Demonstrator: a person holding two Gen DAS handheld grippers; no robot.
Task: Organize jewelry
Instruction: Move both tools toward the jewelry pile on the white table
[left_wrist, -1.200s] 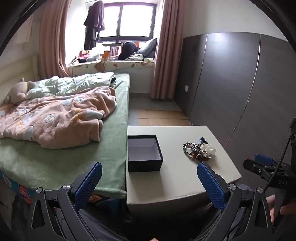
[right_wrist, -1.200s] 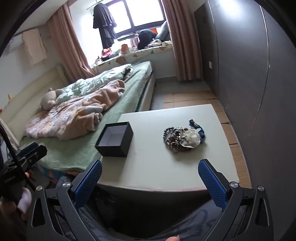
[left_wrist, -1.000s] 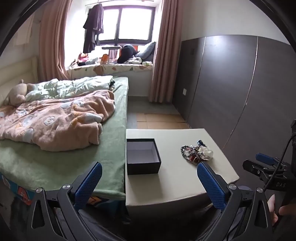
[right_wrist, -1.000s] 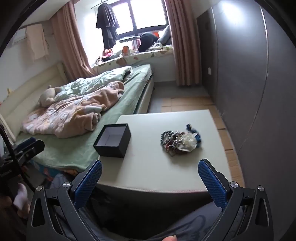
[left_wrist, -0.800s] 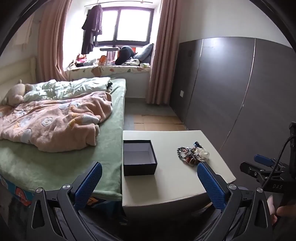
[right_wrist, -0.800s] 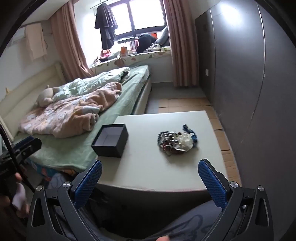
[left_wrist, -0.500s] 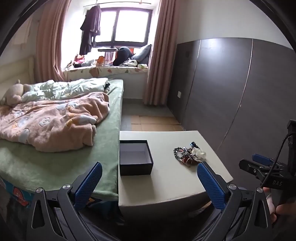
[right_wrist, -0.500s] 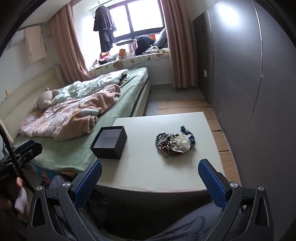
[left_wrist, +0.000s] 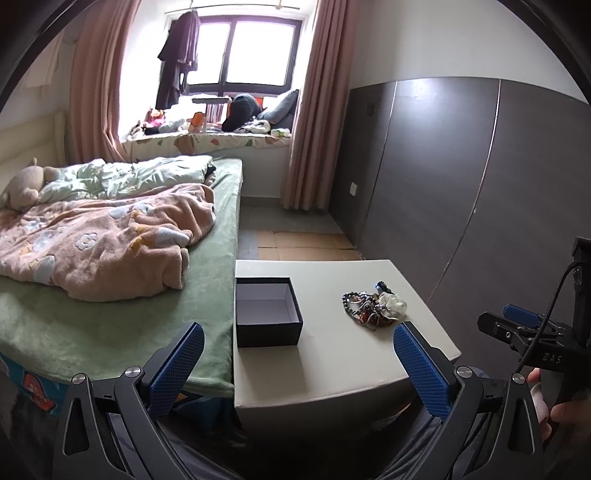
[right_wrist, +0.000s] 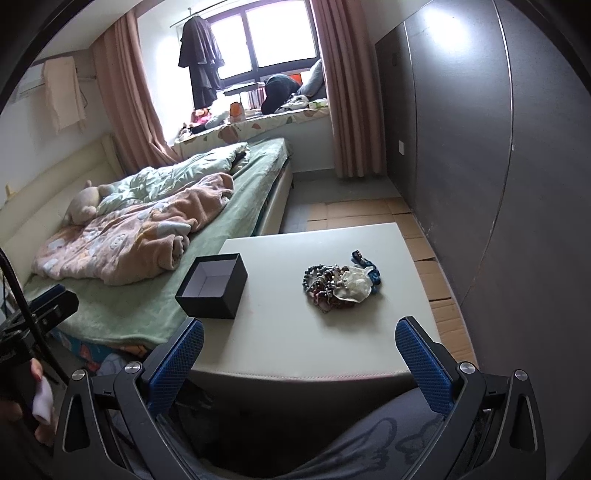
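Jewelry (right_wrist: 339, 283) lies in a tangled heap on the right part of the white table (right_wrist: 295, 339), well apart from the open black box (right_wrist: 213, 290) at the table's left edge beside the bed (left_wrist: 110, 314). Left gripper (left_wrist: 299, 363) and right gripper (right_wrist: 300, 363) hover short of the table's near edge, jaws spread wide, holding nothing.
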